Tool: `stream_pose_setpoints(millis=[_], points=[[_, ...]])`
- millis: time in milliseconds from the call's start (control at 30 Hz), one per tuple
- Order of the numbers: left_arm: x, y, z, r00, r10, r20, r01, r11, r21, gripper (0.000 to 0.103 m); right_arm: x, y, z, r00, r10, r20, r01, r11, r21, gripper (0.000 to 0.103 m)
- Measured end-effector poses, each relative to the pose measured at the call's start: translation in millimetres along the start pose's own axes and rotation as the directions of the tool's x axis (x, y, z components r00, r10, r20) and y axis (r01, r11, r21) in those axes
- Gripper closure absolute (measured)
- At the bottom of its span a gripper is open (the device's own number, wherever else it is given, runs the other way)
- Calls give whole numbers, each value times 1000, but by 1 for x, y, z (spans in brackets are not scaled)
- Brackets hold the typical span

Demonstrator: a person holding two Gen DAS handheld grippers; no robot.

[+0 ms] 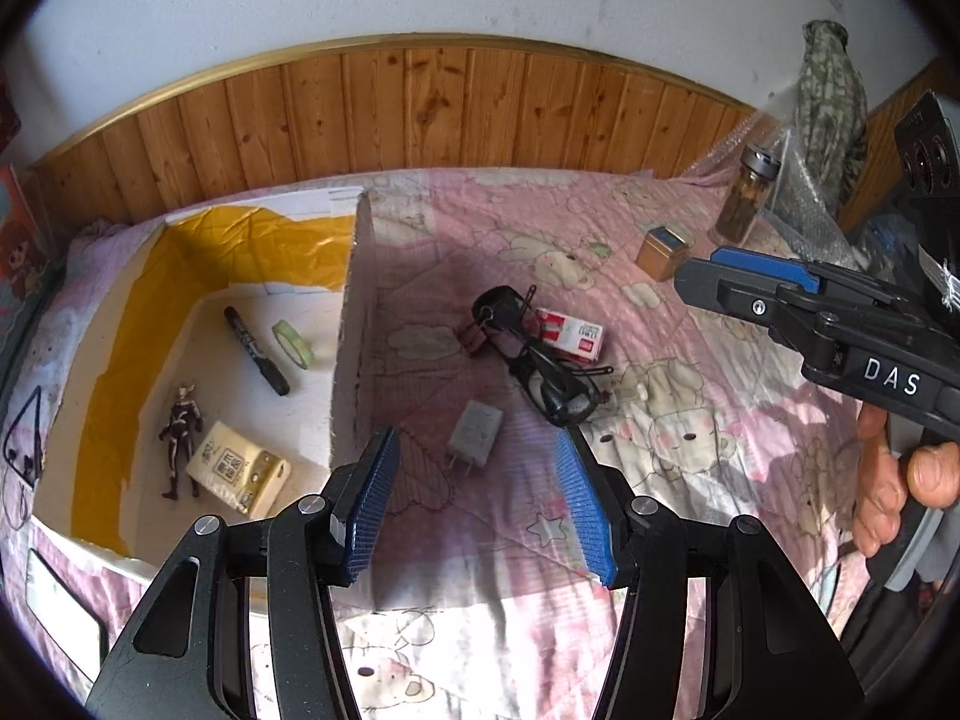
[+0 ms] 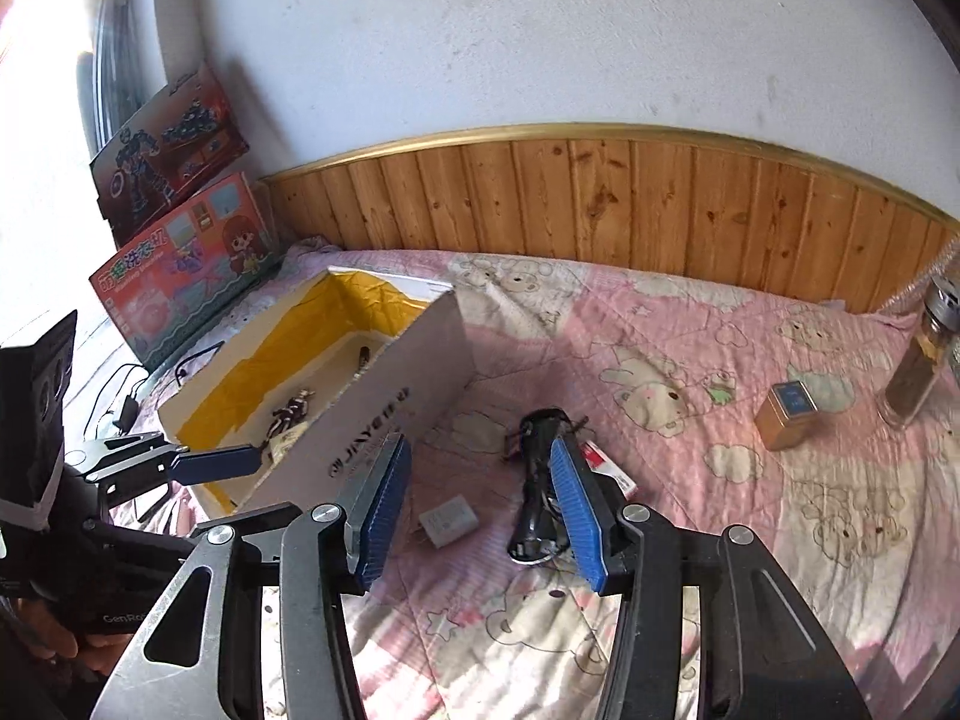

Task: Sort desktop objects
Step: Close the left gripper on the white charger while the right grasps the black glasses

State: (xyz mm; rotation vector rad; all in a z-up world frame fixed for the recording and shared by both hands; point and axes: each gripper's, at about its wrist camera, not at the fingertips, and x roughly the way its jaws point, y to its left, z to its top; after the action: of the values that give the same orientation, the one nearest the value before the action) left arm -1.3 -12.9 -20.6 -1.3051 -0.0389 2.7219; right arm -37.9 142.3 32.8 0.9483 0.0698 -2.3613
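My left gripper (image 1: 475, 437) is open and empty, low over the pink bedsheet with a grey charger (image 1: 474, 432) lying just beyond its tips. Past that sit a black tangled object with wires (image 1: 540, 360) and a red-and-white packet (image 1: 570, 333). My right gripper (image 2: 479, 443) is open too, nothing between its pads; the charger (image 2: 449, 521) and the black object (image 2: 537, 480) lie below it. A white box with yellow lining (image 1: 345, 324) to the left holds a marker (image 1: 255, 348), a tape roll (image 1: 294, 343), a toy figure (image 1: 179, 441) and a cream pack (image 1: 237, 468).
A gold tin (image 2: 786, 414) and a glass jar (image 2: 915, 372) stand at the right of the bed. Wood panelling runs along the back. Toy cartons (image 2: 186, 276) lean against the wall on the left. The other gripper (image 1: 702, 276) reaches in from the right.
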Motion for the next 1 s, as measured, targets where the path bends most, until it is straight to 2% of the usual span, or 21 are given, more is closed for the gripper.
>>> stream_pose_setpoints(millis=[167, 300, 467, 667, 833, 933, 1000], points=[[34, -10, 0, 998, 2, -56, -2, 1000, 6, 46, 18, -47, -19, 995, -41, -94, 49, 995, 81, 53], [64, -9, 1, 994, 10, -105, -12, 1000, -17, 46, 42, -64, -33, 985, -3, -173, 22, 994, 109, 53], [97, -7, -3, 987, 25, -162, -29, 999, -27, 46, 87, -56, -29, 966, 78, -247, -62, 995, 73, 53], [127, 2, -6, 980, 32, -196, -45, 997, -60, 46, 136, -43, -26, 952, 57, -302, -64, 998, -13, 53], [147, 7, -8, 973, 4, -230, -24, 996, -84, 46, 174, -39, -30, 939, 19, -345, -47, 996, -73, 53], [157, 8, -12, 970, 19, -241, -39, 996, -79, 46, 191, -45, -36, 927, 36, -373, -63, 996, -62, 53], [158, 5, -9, 972, 29, -232, -46, 997, -70, 46, 193, -45, -38, 933, 45, -357, -78, 994, -78, 58]])
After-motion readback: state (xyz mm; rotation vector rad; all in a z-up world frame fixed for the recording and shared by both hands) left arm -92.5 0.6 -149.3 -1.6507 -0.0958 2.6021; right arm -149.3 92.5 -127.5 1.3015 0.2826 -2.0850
